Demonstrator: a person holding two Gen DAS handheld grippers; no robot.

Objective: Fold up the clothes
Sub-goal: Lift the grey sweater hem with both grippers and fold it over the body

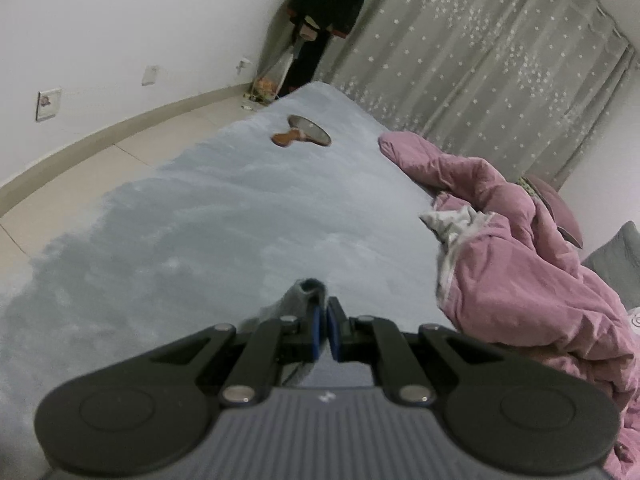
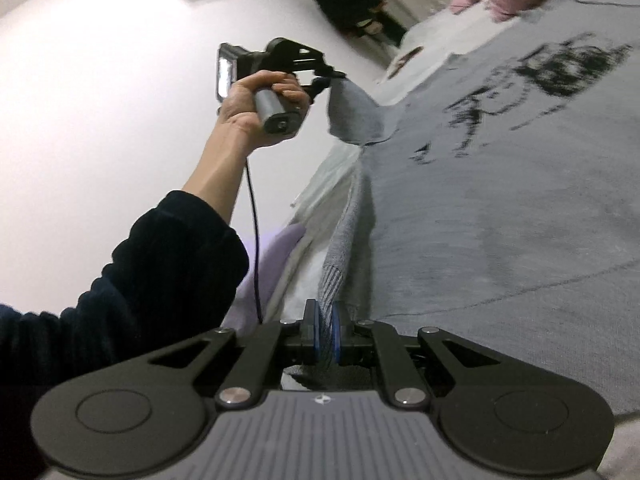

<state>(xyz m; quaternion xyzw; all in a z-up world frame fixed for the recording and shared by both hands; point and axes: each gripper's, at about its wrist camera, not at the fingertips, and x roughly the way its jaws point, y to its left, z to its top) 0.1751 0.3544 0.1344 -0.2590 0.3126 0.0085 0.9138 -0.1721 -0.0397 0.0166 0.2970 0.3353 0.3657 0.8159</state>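
A grey printed sweater (image 2: 500, 200) is pinched along one side by both grippers: hem in the right gripper (image 2: 327, 334), sleeve end in the left gripper (image 1: 323, 326). No fold is laid yet; all folding is judged left.

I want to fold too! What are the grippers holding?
Both hold the grey sweater: left gripper a sleeve end, right gripper the ribbed hem.

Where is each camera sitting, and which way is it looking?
Left wrist: on the left gripper, facing along its shut jaws over the bed to the paddle; only gripper shows.
Right wrist: on the right gripper, facing the grey sweater; the person's left hand and sleeve show.
Shared: sweater, left gripper, pink quilt.
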